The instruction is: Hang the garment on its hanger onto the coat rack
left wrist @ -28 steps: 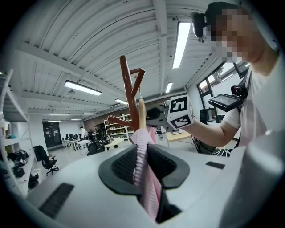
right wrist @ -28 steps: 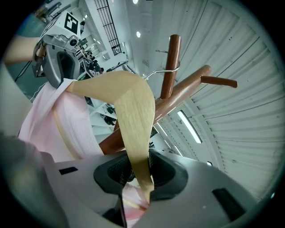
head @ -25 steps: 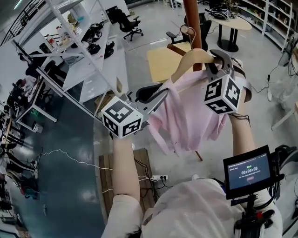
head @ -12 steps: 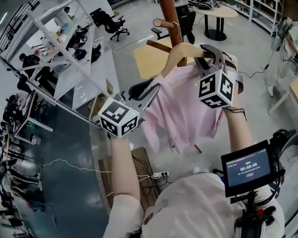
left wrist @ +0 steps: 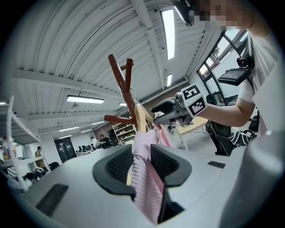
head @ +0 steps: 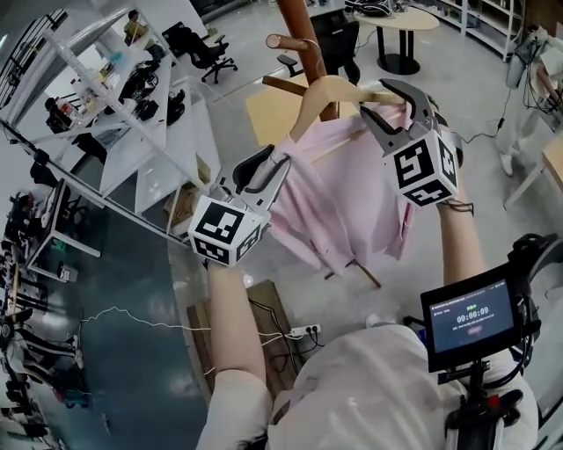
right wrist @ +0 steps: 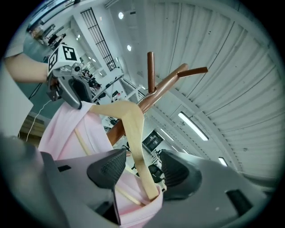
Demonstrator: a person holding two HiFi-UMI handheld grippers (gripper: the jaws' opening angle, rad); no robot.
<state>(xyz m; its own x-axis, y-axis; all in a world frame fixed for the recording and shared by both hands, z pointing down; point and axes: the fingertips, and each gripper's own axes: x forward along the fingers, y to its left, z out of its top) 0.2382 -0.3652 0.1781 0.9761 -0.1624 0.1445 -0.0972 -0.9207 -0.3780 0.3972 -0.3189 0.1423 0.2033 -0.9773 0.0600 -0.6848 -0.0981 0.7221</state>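
A pink garment hangs on a wooden hanger right beside the brown coat rack. The hanger's hook sits close to the pole and its pegs; whether it rests on a peg I cannot tell. My left gripper grips the garment's left shoulder, with pink fabric filling the gap between its pads as the jaws are opening. My right gripper is at the hanger's right end, jaws opening. There the hanger arm stands free between the pads, with a gap on each side.
White shelving and desks run along the left. A round table and office chairs stand behind the rack. A power strip and cables lie on the floor below. A small screen sits on a mount at the person's chest.
The hanger with the garment has moved in closer to the rack pole. My right gripper, earlier shut on the hanger's right arm, now has its jaws apart. The left gripper still holds the shoulder.
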